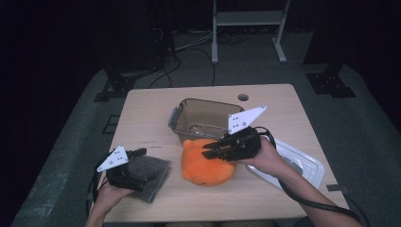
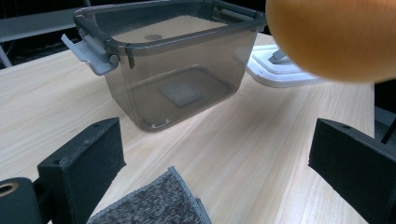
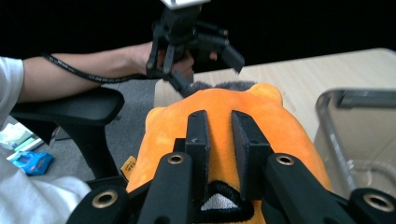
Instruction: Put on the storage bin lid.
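Dark room, grey carpet floor (image 1: 369, 137), pale metal frame (image 1: 248, 19) behind table (image 1: 283, 101).

We note the plush toy (image 1: 207, 163) on the tabletop (image 1: 283, 101), just before the open container (image 1: 204, 118). The cloth (image 1: 152, 176) lies left of the toy, under the left tool (image 1: 137, 158). The lid (image 1: 302, 165) lies right of the toy. A small flat piece (image 2: 181, 93), possibly a pad, sits in the container.

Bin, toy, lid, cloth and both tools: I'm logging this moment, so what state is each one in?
Bin: open, upright, latches undone.
Lid: off, flat on the table right of the bin.
Plush toy: pinched by the right tool, beside the bin.
Grey cloth: lying flat, ungripped.
Left tool: jaws wide apart, above the cloth.
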`<act>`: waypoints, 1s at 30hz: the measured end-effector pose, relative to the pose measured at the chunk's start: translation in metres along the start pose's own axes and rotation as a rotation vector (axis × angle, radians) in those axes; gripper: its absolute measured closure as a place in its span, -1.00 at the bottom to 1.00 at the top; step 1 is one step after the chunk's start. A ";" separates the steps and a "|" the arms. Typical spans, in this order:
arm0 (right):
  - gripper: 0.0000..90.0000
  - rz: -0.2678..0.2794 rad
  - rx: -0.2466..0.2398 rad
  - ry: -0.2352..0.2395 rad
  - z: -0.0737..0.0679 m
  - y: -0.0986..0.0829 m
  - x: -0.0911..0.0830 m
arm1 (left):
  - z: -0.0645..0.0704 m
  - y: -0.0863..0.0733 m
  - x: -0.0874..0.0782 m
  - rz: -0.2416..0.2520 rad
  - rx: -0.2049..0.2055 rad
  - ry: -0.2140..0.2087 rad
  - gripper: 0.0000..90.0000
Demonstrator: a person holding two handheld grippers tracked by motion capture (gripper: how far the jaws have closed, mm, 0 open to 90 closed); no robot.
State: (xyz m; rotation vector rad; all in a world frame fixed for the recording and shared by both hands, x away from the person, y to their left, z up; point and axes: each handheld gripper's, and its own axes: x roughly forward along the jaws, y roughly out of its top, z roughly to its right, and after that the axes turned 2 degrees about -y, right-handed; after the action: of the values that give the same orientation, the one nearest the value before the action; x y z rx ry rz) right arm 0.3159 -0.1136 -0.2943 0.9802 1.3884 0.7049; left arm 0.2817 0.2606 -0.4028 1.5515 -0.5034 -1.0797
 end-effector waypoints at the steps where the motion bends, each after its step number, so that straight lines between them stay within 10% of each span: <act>1: 0.71 0.008 -0.012 -0.002 0.000 0.004 -0.001 | 0.000 0.000 0.000 -0.001 0.002 0.002 -0.94; 30: 0.71 0.053 -0.024 -0.111 0.050 0.078 -0.018 | 0.004 0.001 0.003 -0.010 0.012 -0.011 -0.94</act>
State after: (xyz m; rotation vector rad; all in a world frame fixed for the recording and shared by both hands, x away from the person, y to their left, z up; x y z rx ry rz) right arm 0.3743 -0.1007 -0.2213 1.0255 1.2587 0.6952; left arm 0.2799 0.2555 -0.4032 1.5600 -0.5113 -1.0952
